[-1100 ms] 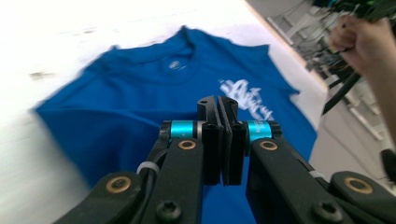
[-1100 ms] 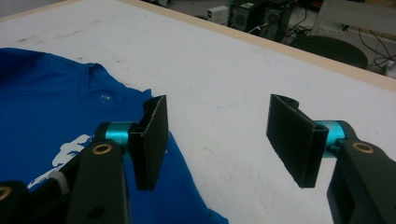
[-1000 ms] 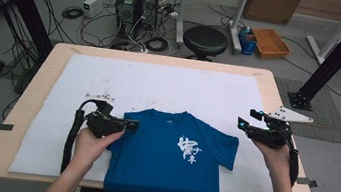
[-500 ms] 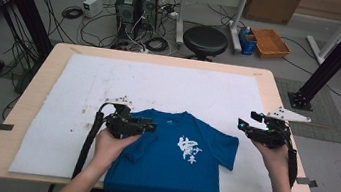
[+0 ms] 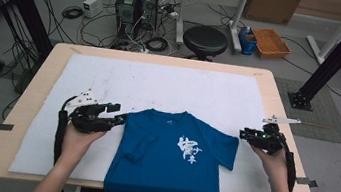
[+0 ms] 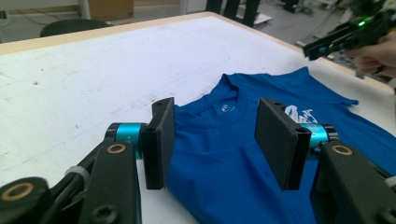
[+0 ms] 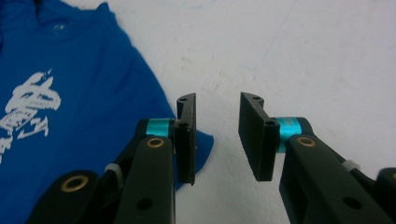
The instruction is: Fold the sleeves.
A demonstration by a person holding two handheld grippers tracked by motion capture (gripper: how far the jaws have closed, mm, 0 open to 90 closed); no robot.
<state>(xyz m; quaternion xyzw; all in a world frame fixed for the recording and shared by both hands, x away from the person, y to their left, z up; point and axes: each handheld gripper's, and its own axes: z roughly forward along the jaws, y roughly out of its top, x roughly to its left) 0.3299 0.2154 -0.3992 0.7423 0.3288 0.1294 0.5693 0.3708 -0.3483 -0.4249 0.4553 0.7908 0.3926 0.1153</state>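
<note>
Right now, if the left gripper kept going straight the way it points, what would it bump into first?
Probably the blue T-shirt. The left gripper has open fingers aimed across its collar, though how high they hover above the cloth is hard to judge.

1. My left gripper (image 6: 215,140) is black, with flat rectangular pads (image 6: 275,140) and a teal collar behind each.
2. Brass-ringed pivots sit further back on the links.
3. My right gripper (image 7: 217,135) matches it.
4. Each carries a grey three-cornered plate (image 5: 86,98) and a black cable (image 5: 59,133).
</note>
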